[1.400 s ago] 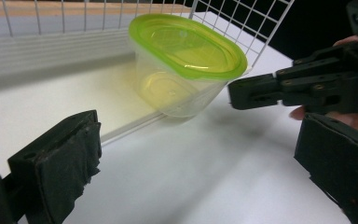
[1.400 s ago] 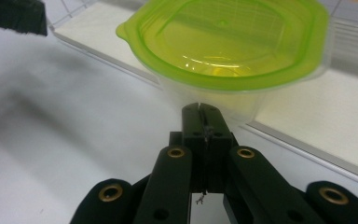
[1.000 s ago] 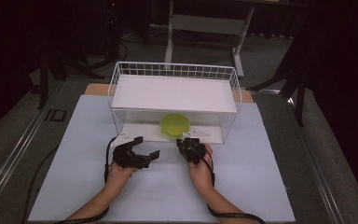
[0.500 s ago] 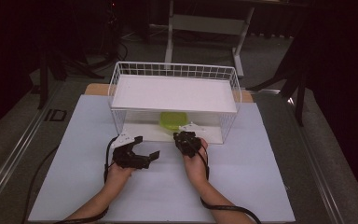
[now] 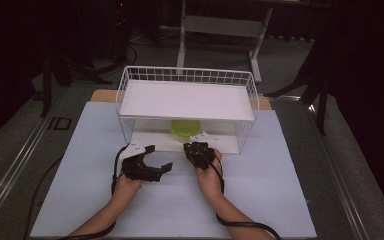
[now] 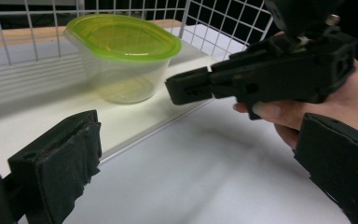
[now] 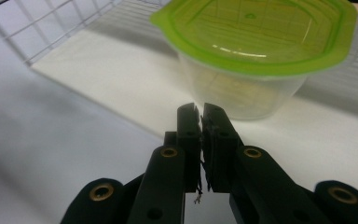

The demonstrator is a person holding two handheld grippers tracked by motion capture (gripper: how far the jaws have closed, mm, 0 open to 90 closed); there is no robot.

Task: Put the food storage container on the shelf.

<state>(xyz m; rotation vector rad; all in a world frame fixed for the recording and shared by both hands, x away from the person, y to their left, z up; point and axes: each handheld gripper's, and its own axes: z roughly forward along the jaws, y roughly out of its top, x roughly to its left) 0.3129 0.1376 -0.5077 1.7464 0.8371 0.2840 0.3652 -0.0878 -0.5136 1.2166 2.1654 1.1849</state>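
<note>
Dark room, pale worktop [image 5: 260, 200] under the lamps, wire basket [image 5: 130, 95] standing at the far middle with a white shelf board [image 5: 185, 100] across its top. Tucked beneath that board, on the basket's white floor near the front edge: a clear tub with a green lid [image 5: 185, 129], upright, lid pressed on. Sitting low and sheltered there, so reachable from the open front only, never from above.

Right claw [image 5: 194, 149] poised at the basket's front edge, jaws pressed flat together, gripping nothing, tips just short of the tub [image 7: 256, 70] and aimed at its wall. Must spread before any grasp; as shut as this, good only for a nudge. Left claw [image 5: 156, 159] lying off to the left on the worktop, jaws gaping wide, empty, angled toward the tub [image 6: 121, 56] with the right claw [image 6: 191, 88] crossing in front.

In the way: the shelf board overhead, leaving scant headroom above the lid, and the wire sides hemming in left and right. Cables trailing back toward the near edge, clear of the work.
</note>
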